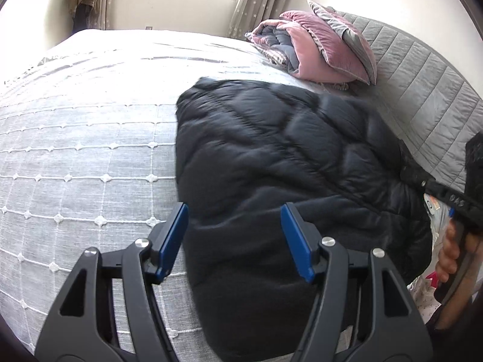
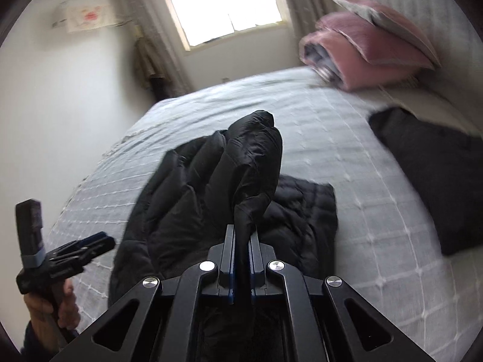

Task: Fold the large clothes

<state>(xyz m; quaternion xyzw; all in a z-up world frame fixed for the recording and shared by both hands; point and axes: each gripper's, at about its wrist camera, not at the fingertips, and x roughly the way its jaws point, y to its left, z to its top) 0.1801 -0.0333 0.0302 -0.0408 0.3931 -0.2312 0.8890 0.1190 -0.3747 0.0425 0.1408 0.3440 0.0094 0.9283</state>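
Note:
A large black quilted puffer jacket (image 1: 271,157) lies on the bed with the grey checked bedspread (image 1: 90,138). My left gripper (image 1: 234,211) is open and empty, its blue pads just above the jacket's near left edge. In the right wrist view my right gripper (image 2: 241,229) is shut on a fold of the black jacket (image 2: 250,163) and lifts it up off the bed; the rest of the jacket (image 2: 187,211) hangs and bunches below. The left gripper also shows there at the lower left (image 2: 99,242). The right gripper shows at the right edge of the left wrist view (image 1: 446,199).
A folded pink and grey duvet with pillows (image 1: 317,48) sits at the head of the bed against the grey padded headboard (image 1: 422,90). Another dark folded item (image 2: 431,181) lies on the bed's right side. A window (image 2: 226,6) and curtains stand behind.

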